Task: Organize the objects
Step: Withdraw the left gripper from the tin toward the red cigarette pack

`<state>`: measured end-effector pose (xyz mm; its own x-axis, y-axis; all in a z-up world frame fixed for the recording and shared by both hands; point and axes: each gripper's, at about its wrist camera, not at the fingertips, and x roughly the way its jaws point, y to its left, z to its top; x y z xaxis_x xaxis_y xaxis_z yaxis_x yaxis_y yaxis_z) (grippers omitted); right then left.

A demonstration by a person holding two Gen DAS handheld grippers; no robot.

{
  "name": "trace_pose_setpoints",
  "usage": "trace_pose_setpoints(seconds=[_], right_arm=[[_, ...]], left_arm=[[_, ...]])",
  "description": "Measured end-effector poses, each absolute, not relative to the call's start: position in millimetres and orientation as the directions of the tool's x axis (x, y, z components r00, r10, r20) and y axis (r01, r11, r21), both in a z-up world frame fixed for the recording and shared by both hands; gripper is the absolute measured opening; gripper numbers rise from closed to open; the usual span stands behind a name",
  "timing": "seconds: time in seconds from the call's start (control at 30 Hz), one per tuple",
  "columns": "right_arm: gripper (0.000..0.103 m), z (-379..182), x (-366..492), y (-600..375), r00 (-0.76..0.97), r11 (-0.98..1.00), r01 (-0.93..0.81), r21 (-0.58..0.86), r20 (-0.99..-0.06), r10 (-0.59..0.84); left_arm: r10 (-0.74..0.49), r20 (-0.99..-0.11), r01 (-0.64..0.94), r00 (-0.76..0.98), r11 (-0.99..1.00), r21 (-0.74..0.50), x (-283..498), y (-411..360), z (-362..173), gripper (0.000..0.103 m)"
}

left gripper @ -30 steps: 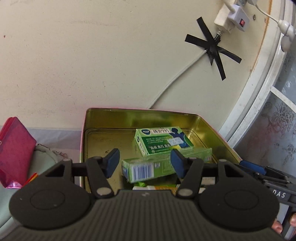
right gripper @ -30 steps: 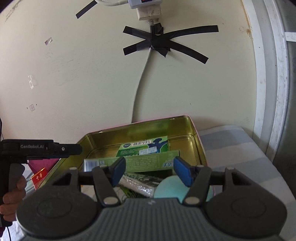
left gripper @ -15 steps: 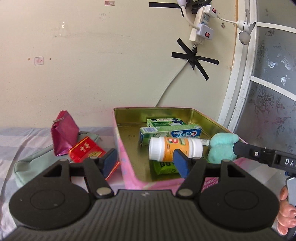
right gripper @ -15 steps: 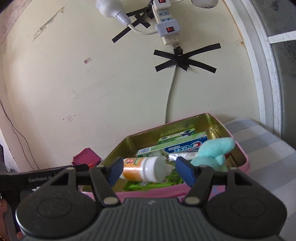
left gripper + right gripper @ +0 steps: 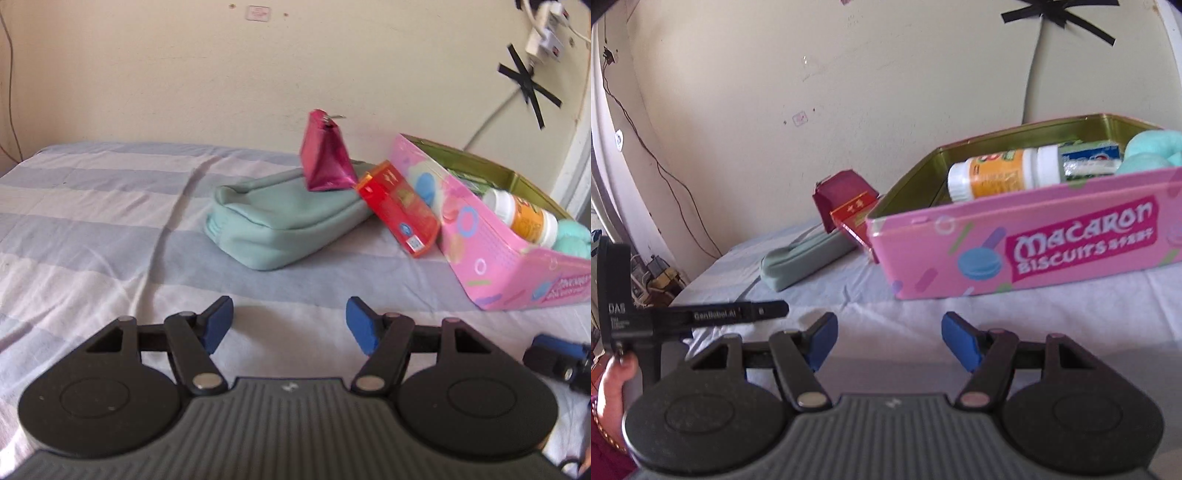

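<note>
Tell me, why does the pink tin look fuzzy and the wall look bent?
Left wrist view: the tin and bottle are smeared by motion blur. Right wrist view: softer blur, the tin's lettering still readable; the fisheye lens curves the wall and cable.

A bottle (image 5: 1001,172) lies in the tin (image 5: 1015,251); a pouch (image 5: 280,221) lies left of it on the bed (image 5: 92,229)

Pink tin (image 5: 1027,236), teal pouch (image 5: 280,221), red box (image 5: 399,210), lilac-striped sheet (image 5: 92,221).

Black ribbed left gripper (image 5: 290,325), blue-padded fingers (image 5: 218,325) — silver pivot screws, white "GenRobot.AI" lettering
</note>
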<state>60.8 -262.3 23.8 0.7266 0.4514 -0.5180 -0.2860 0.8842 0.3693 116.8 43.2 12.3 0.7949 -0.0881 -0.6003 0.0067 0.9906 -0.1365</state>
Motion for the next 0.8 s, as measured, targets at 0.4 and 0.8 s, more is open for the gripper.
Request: trace_pose_setpoints(seconds=[0.4,0.8], right_arm=[[0.066,16,66,-289,0.709,0.807,-0.272,0.524,-0.459,0.536],[0.07,12,74,-302,0.687,0.73,-0.274,0.626,-0.404,0.604]], left_arm=[[-0.083,-0.517,-0.046,0.852,0.971,-0.233,167,62,62,0.079],[-0.017,-0.549,-0.045,0.836,0.994,-0.1,137,-1,25,0.08]])
